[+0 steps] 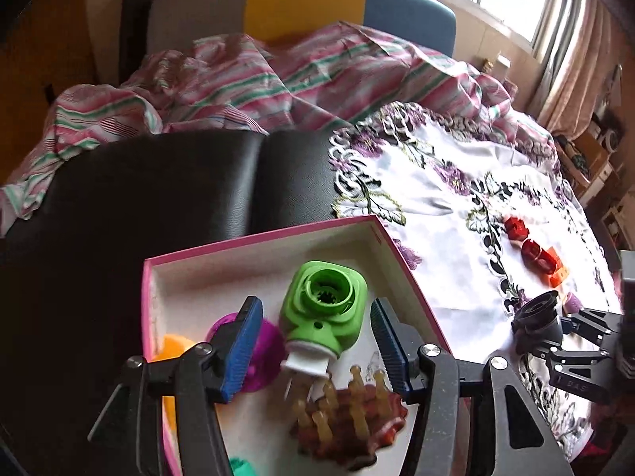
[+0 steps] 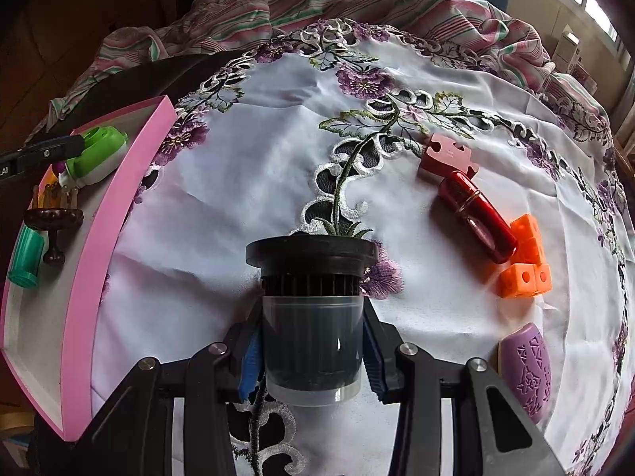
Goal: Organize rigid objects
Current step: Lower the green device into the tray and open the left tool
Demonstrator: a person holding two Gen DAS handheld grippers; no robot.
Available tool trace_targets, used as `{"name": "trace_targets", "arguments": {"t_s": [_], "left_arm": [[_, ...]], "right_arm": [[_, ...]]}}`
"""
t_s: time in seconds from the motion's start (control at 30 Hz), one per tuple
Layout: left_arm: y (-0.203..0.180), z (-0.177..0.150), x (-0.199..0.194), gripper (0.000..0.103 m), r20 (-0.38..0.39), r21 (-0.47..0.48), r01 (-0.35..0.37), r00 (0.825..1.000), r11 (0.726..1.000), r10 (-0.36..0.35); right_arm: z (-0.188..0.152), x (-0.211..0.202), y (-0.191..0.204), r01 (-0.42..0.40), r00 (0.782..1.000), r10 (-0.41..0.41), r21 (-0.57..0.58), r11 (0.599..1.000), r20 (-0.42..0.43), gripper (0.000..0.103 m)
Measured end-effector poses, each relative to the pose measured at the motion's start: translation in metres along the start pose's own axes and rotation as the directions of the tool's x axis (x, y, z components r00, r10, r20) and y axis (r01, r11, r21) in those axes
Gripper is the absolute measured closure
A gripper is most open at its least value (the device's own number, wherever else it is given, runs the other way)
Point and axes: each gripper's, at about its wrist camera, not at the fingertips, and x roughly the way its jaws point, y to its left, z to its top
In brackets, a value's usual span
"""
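Note:
My right gripper (image 2: 311, 361) is shut on a dark cylindrical jar with a black ribbed cap (image 2: 312, 301), held over the white embroidered cloth (image 2: 238, 206); the jar also shows in the left wrist view (image 1: 537, 317). My left gripper (image 1: 315, 353) is open above the pink-rimmed box (image 1: 373, 224). Between its fingers lies a green plug-in device (image 1: 323, 307). The box also holds a purple piece (image 1: 266, 361), an orange piece (image 1: 174, 351), a brown comb-like rack (image 1: 349, 420) and a teal cylinder (image 2: 25, 260).
On the cloth at the right lie a pink puzzle-shaped block (image 2: 446, 156), a shiny red capsule (image 2: 476, 214), orange cubes (image 2: 526, 260) and a purple patterned piece (image 2: 528, 369). A black leather surface (image 1: 158, 198) and striped bedding (image 1: 258, 79) lie beyond the box.

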Motion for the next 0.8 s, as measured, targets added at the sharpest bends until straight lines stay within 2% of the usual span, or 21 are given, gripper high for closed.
{"name": "trace_targets", "arguments": {"t_s": [0.23, 0.43, 0.6, 0.8], "left_arm": [[0.002, -0.027, -0.048, 0.039, 0.085, -0.04, -0.066, 0.994, 0.997, 0.07], [-0.001, -0.062, -0.078, 0.039, 0.095, -0.067, -0.083, 0.991, 0.994, 0.089], [-0.009, -0.089, -0.094, 0.039, 0.095, -0.097, -0.102, 0.989, 0.99, 0.111], [-0.018, -0.111, -0.108, 0.031, 0.095, -0.101, -0.152, 0.982, 0.983, 0.162]], "right_arm": [[0.004, -0.002, -0.006, -0.053, 0.998, 0.052, 0.041, 0.998, 0.026, 0.06], [0.008, -0.009, -0.011, -0.075, 0.995, 0.07, 0.073, 0.994, 0.066, 0.058], [0.008, -0.009, -0.01, -0.062, 0.996, 0.058, 0.067, 0.996, 0.07, 0.058], [0.005, -0.009, -0.006, -0.03, 0.997, 0.027, 0.038, 0.999, 0.076, 0.059]]}}
